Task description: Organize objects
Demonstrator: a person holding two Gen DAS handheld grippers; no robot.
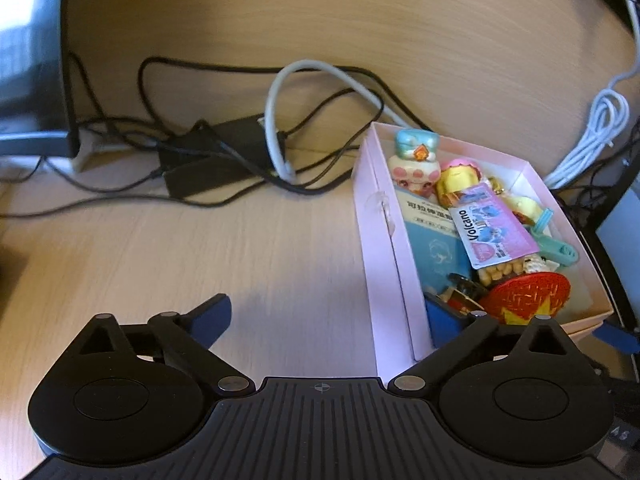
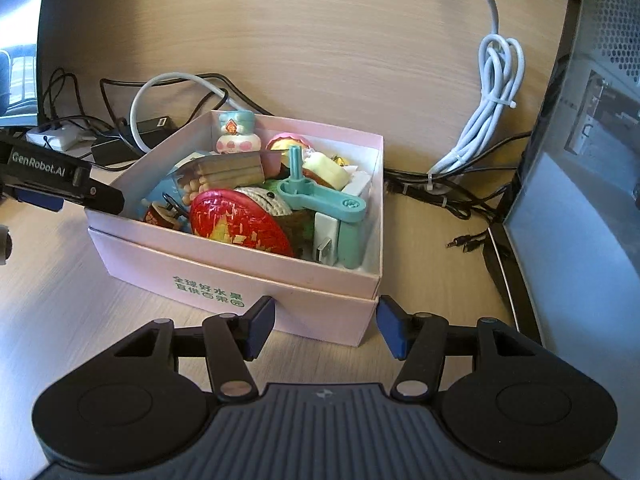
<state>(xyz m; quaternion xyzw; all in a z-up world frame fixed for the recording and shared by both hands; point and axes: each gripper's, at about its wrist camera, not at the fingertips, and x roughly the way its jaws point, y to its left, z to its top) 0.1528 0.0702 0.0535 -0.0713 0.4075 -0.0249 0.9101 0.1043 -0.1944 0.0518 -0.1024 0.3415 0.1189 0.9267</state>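
Two claws flanked a pink box (image 2: 256, 292) sitting mid-frame on the worktop (image 1: 200, 240), crammed with small toys. It looked like thin card: light, easily dented, best taken by a wall or rim. The left claw (image 1: 328, 314) was released, one finger (image 1: 442, 320) inside the box's near wall; the right claw (image 2: 325, 326) gaped open at the box's near corner. Only the right view showed a teal handle (image 2: 320, 196) and green print on the box front; only the left showed a Volcano card (image 1: 496, 232).
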